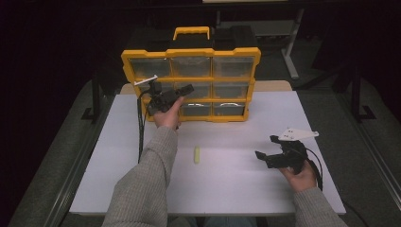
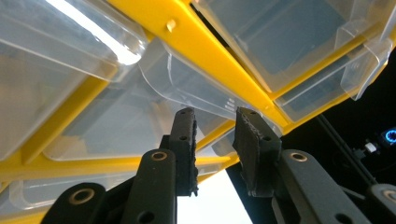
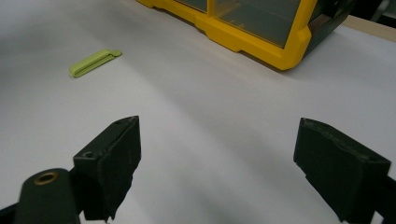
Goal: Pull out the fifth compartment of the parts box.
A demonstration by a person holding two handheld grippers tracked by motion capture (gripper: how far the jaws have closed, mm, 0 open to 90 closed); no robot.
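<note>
- The yellow organizer (image 1: pixel 190 82) stands upright at the far side of the worktop (image 1: pixel 227 189), its clear drawers facing the person.
- The left claw (image 1: pixel 176 93) is up at a middle-row drawer (image 2: pixel 187 88); in the left gripper view its pads sit close together just under the drawer's curved lip, with a slim gap between them, nothing pinched yet.
- That drawer looks like thin, glossy plastic (slippery and likely to flex), so the protruding front lip seems the sensible place to take hold.
- The right claw (image 1: pixel 268 149) hovers low over the worktop, jaws wide apart and empty.
- A small green clip (image 1: pixel 196 154) lies flat mid-worktop, well apart from both.
- Drawer contents are hard to make out behind glare; the room beyond is dark.
</note>
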